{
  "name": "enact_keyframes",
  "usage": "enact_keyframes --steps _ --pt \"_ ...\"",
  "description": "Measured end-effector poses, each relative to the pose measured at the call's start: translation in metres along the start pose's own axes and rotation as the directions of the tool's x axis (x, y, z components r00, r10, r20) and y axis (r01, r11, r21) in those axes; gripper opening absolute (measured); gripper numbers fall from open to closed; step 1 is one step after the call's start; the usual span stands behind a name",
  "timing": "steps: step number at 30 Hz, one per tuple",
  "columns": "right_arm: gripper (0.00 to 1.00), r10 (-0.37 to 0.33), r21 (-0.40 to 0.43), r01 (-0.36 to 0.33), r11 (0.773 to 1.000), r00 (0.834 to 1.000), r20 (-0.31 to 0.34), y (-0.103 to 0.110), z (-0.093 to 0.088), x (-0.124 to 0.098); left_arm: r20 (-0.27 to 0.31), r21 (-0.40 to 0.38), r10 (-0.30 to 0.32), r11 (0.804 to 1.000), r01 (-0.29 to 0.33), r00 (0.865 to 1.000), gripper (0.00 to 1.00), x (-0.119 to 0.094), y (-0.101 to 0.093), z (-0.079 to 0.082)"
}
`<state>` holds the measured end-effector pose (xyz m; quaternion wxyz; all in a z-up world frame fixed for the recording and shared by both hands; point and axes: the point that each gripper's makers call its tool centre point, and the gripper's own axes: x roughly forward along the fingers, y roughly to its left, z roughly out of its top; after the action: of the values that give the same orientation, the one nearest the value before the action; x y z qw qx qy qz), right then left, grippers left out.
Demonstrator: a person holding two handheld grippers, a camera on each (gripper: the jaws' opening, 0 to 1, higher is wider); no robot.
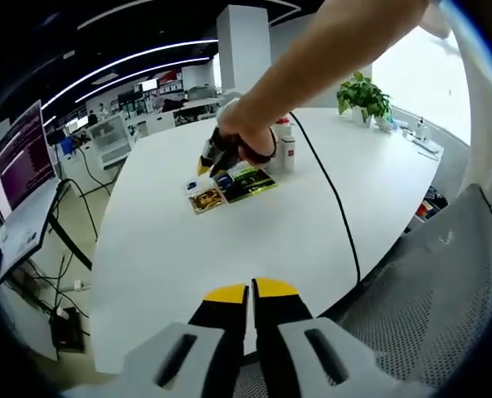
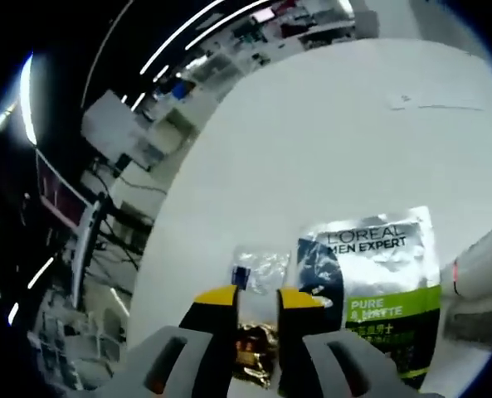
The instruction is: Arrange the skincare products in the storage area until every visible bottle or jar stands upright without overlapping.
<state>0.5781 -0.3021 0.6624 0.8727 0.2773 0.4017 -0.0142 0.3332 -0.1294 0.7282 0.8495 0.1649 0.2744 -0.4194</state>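
Observation:
In the left gripper view, my left gripper (image 1: 250, 290) hangs over the table's near edge, its yellow-tipped jaws shut with nothing between them. A person's arm (image 1: 328, 58) reaches in from the upper right, holding my right gripper (image 1: 211, 162) over several flat sachets. These are a green and black sachet (image 1: 250, 182) and a small brown sachet (image 1: 205, 199). Two white bottles (image 1: 287, 148) stand upright just behind. In the right gripper view, my right gripper (image 2: 258, 300) is open above a small gold-brown sachet (image 2: 254, 348). A clear sachet (image 2: 262, 265) and a L'Oreal sachet (image 2: 378, 282) lie beside it, and a white bottle (image 2: 486, 265) sits at the right edge.
The white table (image 1: 187, 249) is oval. A black cable (image 1: 337, 199) runs across it to the near edge. A potted plant (image 1: 363, 95) and small items stand at the far end. A mesh chair (image 1: 428, 282) sits at the lower right and a monitor (image 1: 17, 162) at the left.

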Motion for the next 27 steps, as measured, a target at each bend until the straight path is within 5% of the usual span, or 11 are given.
enact_keyframes --steps 5,8,10,13,15,17,18,19,27 --pt "0.17 0.037 -0.202 -0.044 0.978 0.999 -0.038 0.018 0.002 0.014 -0.004 0.002 -0.001 1.0 0.001 1.0 0.0 0.0 0.0 -0.001" --pt "0.18 -0.006 -0.38 -0.018 0.925 0.998 -0.063 0.018 0.007 0.026 -0.007 0.004 0.001 1.0 -0.001 1.0 0.0 0.0 0.0 -0.001" --pt "0.19 -0.041 -0.517 -0.007 0.856 0.996 -0.082 0.018 0.008 0.033 -0.009 0.003 0.001 1.0 -0.001 1.0 0.0 0.0 0.0 -0.002" --pt "0.2 -0.114 -0.706 -0.013 0.708 0.985 -0.133 0.012 0.006 0.043 -0.014 0.003 0.005 1.0 -0.005 1.0 0.0 0.001 0.001 -0.003" --pt "0.21 -0.123 -0.751 -0.041 0.659 0.979 -0.162 0.011 0.002 0.046 -0.014 0.001 0.006 1.0 -0.006 1.0 0.0 0.001 0.001 -0.003" --pt "0.23 -0.152 -0.766 -0.082 0.638 0.962 -0.229 0.003 -0.01 0.048 -0.016 0.0 0.006 1.0 -0.006 1.0 0.0 0.001 0.002 -0.004" --pt "0.23 -0.115 -0.765 -0.081 0.639 0.973 -0.2 0.007 -0.006 0.048 -0.017 0.0 0.006 1.0 -0.006 1.0 0.0 0.001 0.002 -0.004" --pt "0.23 -0.124 -0.758 -0.074 0.648 0.972 -0.2 0.004 -0.004 0.047 -0.017 0.0 0.006 1.0 -0.006 1.0 0.0 0.001 0.002 -0.004" --pt "0.23 -0.112 -0.779 -0.124 0.615 0.964 -0.242 -0.002 -0.002 0.045 -0.019 0.004 0.003 1.0 -0.003 1.0 0.0 0.001 0.001 -0.004"
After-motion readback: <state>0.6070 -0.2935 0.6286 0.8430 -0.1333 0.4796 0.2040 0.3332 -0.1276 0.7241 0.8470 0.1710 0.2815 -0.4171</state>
